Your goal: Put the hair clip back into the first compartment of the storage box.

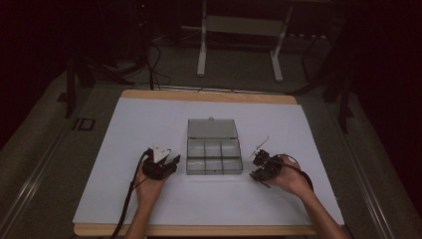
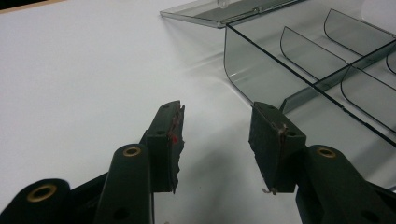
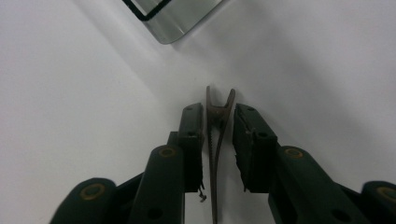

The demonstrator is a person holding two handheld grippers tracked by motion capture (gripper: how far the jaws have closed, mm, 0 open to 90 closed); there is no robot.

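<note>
Clear compartment box (image 1: 214, 157) sits mid-table on the white sheet (image 1: 149, 124), lid (image 1: 211, 128) folded flat back on the far side. Six cells in a two-by-three grid; from the high view every cell looks empty (smoky plastic, so a very small item could be missed). In the left gripper view the box (image 2: 299, 60) is close on the right, curved dividers visible, nothing in the cells that show.

Right gripper (image 1: 262, 167): on the table just right of the box, held in the person's right hand (image 1: 293, 179). In the right gripper view the jaws stand narrow, straddling a thin brown hair clip (image 3: 217, 140) that lies flat on the sheet. Clip runs lengthwise between the pads, its forked end pointing toward the box corner (image 3: 173, 18). Pads (image 3: 194, 140) are right beside the clip on each side, with a sliver of gap still showing on both; I read that as not clamped yet. No lift: clip is on the table surface.

Left gripper (image 1: 160, 164): just left of the box, in the left hand (image 1: 149, 186), near the box's front left corner but not touching it. Left gripper view has the jaws wide apart, nothing between them, tips low over bare sheet.

Clip location: right of the box, near it, well apart from the left gripper.
</note>
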